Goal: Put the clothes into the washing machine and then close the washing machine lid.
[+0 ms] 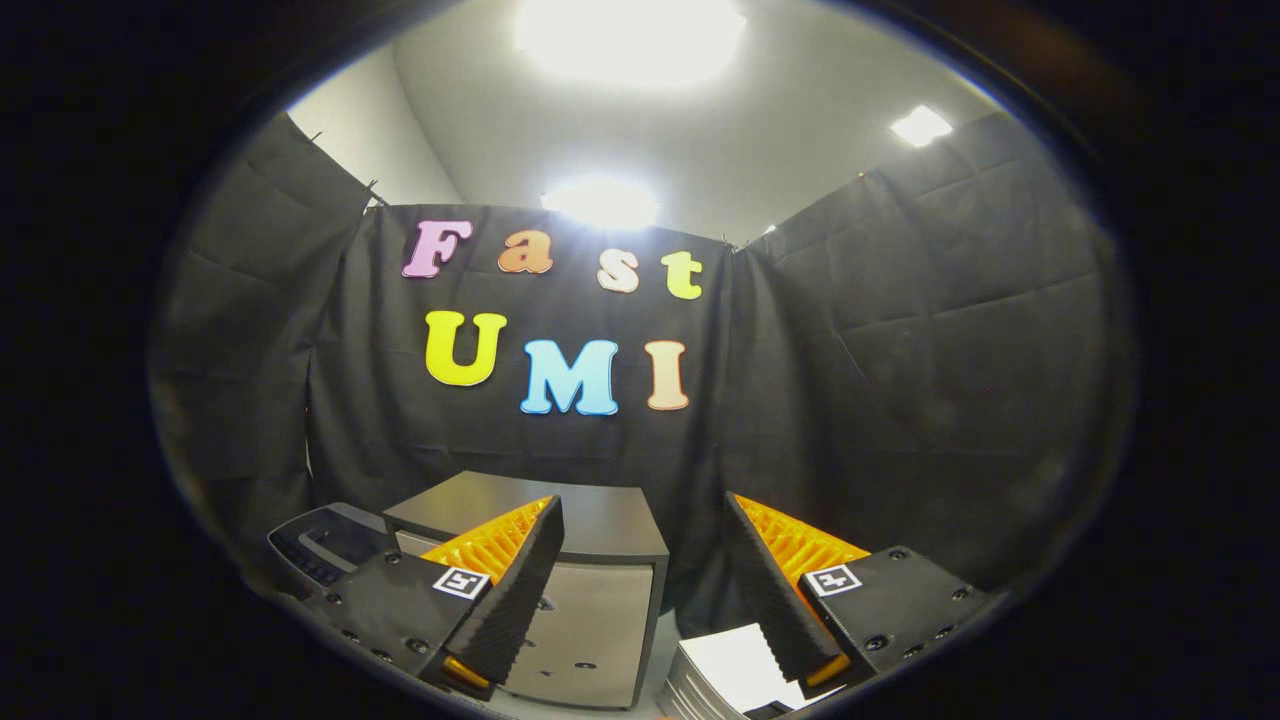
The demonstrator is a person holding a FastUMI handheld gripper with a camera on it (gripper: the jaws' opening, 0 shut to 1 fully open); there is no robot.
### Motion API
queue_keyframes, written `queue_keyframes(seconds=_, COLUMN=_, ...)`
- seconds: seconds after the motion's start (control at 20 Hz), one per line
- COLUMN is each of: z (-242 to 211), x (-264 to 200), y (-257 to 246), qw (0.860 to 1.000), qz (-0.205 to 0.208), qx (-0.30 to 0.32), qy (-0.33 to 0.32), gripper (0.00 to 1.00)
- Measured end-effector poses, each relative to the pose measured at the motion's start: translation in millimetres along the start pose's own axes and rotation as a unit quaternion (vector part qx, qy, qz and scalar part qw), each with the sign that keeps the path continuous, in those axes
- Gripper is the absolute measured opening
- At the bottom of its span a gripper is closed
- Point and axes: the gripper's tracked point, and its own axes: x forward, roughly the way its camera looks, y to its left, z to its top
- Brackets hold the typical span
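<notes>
My gripper (643,510) is open, its two fingers spread wide with nothing between them, and it is raised and pointing at the booth's back wall. Just beyond the left finger (510,590) stands a low cabinet (600,520) with a dark flat top and a pale grey front. To the left of that cabinet, partly hidden behind the left finger's base, lies a dark rounded unit (325,545) with what looks like a recessed panel on top; I cannot tell if it is the washing machine.
A white flat-topped object with ribbed sides (725,670) sits low down by the right finger (775,590). Black cloth walls close in the booth on the left, back and right. Bright ceiling lights glare overhead.
</notes>
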Motion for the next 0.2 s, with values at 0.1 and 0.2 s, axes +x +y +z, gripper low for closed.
queue_keyframes(seconds=0.1, z=1.6, x=0.4, y=5.1, qw=1.0, qz=0.004, qx=-0.003, qy=-0.002, gripper=0.99)
queue_keyframes(seconds=0.2, z=1.3, x=3.2, y=7.0, qw=1.0, qz=0.005, qx=-0.012, qy=-0.002, gripper=0.99)
